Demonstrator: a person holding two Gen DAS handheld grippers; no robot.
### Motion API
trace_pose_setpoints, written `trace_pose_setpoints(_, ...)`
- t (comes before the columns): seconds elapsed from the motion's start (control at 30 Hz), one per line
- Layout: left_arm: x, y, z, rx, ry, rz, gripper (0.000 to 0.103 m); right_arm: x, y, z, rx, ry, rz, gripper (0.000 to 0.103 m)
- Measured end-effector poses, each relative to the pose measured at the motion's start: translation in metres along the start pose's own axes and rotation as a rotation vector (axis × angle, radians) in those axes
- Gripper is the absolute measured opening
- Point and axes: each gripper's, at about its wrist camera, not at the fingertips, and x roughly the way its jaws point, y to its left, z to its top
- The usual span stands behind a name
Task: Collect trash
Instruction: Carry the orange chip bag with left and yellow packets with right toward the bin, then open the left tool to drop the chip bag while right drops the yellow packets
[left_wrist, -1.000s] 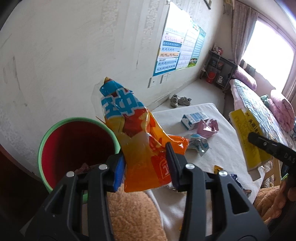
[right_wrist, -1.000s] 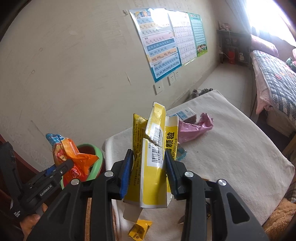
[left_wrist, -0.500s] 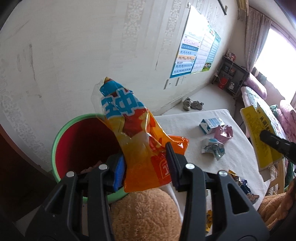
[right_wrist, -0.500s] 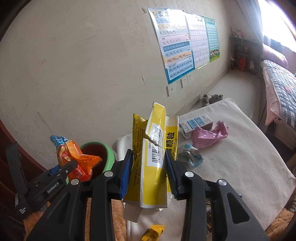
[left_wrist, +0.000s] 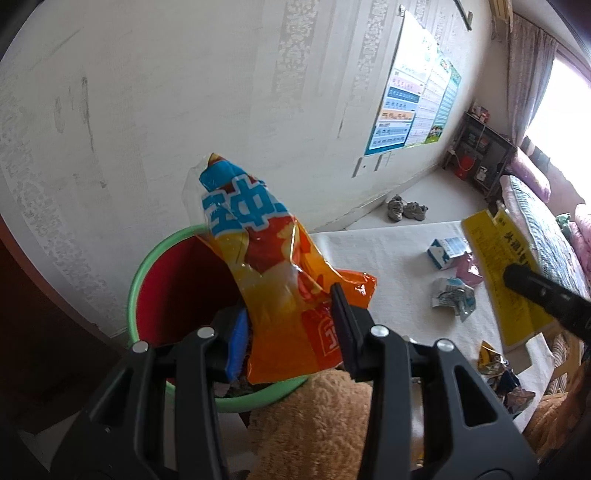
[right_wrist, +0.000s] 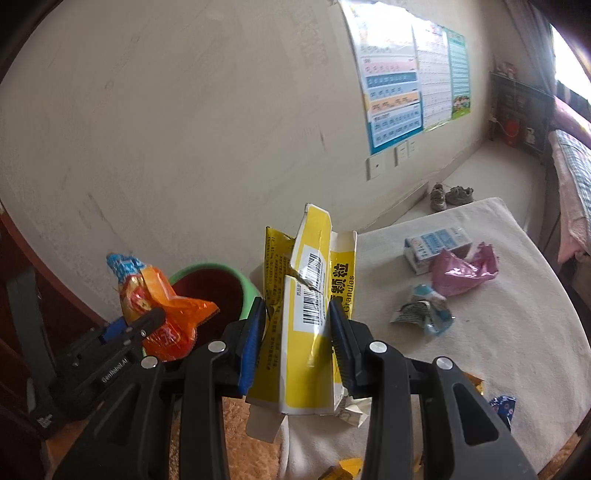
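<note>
My left gripper (left_wrist: 290, 328) is shut on an orange and blue snack bag (left_wrist: 273, 280) and holds it over the near rim of a green bin with a red inside (left_wrist: 166, 280). The bag (right_wrist: 159, 306) and the bin (right_wrist: 218, 280) also show in the right wrist view. My right gripper (right_wrist: 297, 332) is shut on a torn yellow carton (right_wrist: 310, 314), held above the table's left edge, right of the bin. The carton shows at the right in the left wrist view (left_wrist: 502, 273).
On the white-clothed table (right_wrist: 498, 339) lie a blue and white box (right_wrist: 436, 247), a pink wrapper (right_wrist: 465, 269), a crumpled blue-white wrapper (right_wrist: 421, 306) and small wrappers near the front edge (left_wrist: 495, 369). A brown plush thing (left_wrist: 314, 417) lies below the bin. Shoes (right_wrist: 450, 194) stand by the wall.
Both grippers have moved left toward the bin with their loads. The bin now sits more under the snack bag. Grips have not changed.
</note>
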Motion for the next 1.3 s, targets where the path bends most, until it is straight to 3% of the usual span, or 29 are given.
trace_pose_setpoints(0.53,0.022,0.051,-0.007,-0.064,0.056,0.088,0.039,0.06,0.061,0.0,-0.108,0.1,0.1,0.035)
trace_pose_setpoints(0.93,0.052,0.086,-0.004,-0.112,0.127,0.068,0.039,0.091,0.092,0.017,-0.121,0.144,0.18,0.035)
trace_pose_setpoints(1.07,0.057,0.09,-0.006,-0.109,0.141,0.077,0.042,0.094,0.101,0.027,-0.114,0.133,0.207,0.036)
trace_pose_setpoints(1.13,0.059,0.091,-0.009,-0.113,0.15,0.08,0.049,0.094,0.105,0.032,-0.111,0.121,0.219,0.038)
trace_pose_setpoints(1.17,0.059,0.093,-0.011,-0.123,0.152,0.083,0.059,0.093,0.107,0.034,-0.109,0.111,0.227,0.042)
trace_pose_setpoints(1.3,0.059,0.095,-0.017,-0.143,0.162,0.079,0.06,0.09,0.109,0.039,-0.106,0.09,0.239,0.048)
